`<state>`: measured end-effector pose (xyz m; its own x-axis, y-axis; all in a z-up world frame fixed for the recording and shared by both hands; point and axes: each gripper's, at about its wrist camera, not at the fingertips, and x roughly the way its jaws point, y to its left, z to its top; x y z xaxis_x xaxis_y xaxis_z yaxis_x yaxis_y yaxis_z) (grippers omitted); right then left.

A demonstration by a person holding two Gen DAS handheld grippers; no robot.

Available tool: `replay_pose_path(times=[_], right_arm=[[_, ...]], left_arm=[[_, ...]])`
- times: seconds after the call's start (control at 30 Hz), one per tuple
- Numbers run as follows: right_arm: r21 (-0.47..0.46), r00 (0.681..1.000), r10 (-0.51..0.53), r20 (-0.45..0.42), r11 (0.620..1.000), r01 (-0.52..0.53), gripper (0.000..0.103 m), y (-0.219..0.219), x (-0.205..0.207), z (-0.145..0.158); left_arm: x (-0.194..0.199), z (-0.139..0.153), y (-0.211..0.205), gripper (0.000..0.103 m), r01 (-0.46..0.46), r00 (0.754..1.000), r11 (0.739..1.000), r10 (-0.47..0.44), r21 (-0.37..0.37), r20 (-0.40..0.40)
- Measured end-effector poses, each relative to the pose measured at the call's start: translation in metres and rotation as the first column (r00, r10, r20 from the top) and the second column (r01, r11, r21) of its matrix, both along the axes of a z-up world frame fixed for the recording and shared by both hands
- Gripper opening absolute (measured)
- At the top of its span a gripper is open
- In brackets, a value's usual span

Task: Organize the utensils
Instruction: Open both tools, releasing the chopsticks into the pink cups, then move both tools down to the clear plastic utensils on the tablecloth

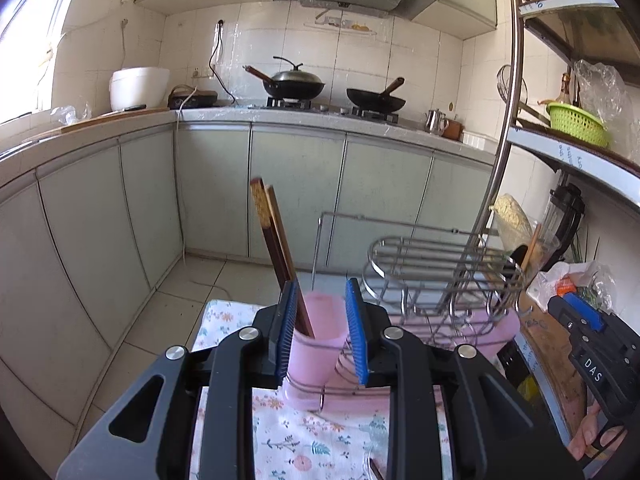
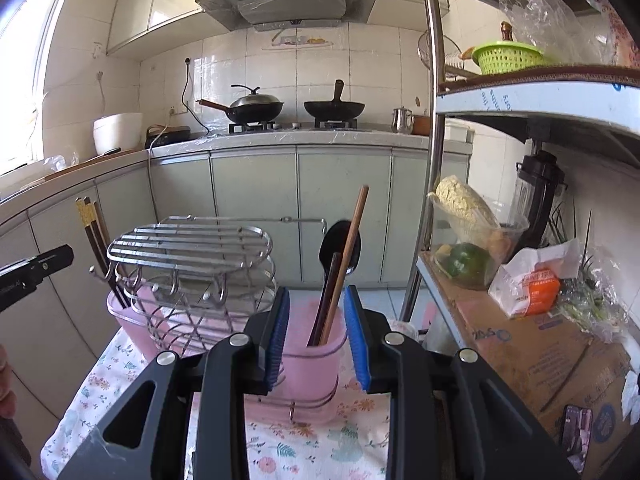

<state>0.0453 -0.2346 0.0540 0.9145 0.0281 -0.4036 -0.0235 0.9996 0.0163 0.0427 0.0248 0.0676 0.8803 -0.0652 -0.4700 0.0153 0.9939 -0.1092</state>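
A wire utensil rack (image 1: 440, 276) (image 2: 192, 264) stands on a floral cloth (image 1: 320, 440) (image 2: 304, 448) with a pink cup at each end. In the left wrist view my left gripper (image 1: 322, 336) is open around the left pink cup (image 1: 316, 352), which holds a pair of dark chopsticks (image 1: 276, 240). In the right wrist view my right gripper (image 2: 316, 336) is open around the right pink cup (image 2: 308, 364), which holds a black spoon (image 2: 340, 248) and brown chopsticks (image 2: 348, 252). Neither gripper holds anything.
A metal shelf post (image 2: 432, 120) and a shelf with a cardboard box (image 2: 532, 344), food bags and a blender stand to the right. Kitchen counter (image 1: 280, 116) with two woks and a rice cooker lies ahead. Tiled floor lies beyond the table.
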Motion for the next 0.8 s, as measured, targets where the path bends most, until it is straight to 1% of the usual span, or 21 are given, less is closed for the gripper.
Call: replay_pose_path(times=[0.2, 0.33, 0.53, 0.8], right_arm=[[0.018, 0.998, 0.018, -0.052, 1.000, -0.017, 0.027, 0.003, -0.009, -0.019], [0.035, 0.995, 0.030, -0.092, 0.999, -0.027, 0.027, 0.003, -0.010, -0.032], [0.059, 0.987, 0.046, -0.157, 0.998, -0.037, 0.027, 0.005, -0.009, -0.052], [0.061, 0.977, 0.054, -0.207, 0.997, -0.042, 0.027, 0.008, -0.009, -0.070]], left_arm=[[-0.006, -0.023, -0.005, 0.025, 0.003, 0.998, 1.000, -0.003, 0.006, -0.058], [-0.009, -0.037, -0.010, 0.025, 0.007, 0.995, 1.000, -0.005, 0.022, -0.095], [-0.011, -0.055, -0.013, 0.025, 0.009, 0.989, 1.000, -0.005, 0.024, -0.148], [-0.011, -0.074, -0.011, 0.025, 0.008, 0.978, 1.000, -0.005, 0.015, -0.210]])
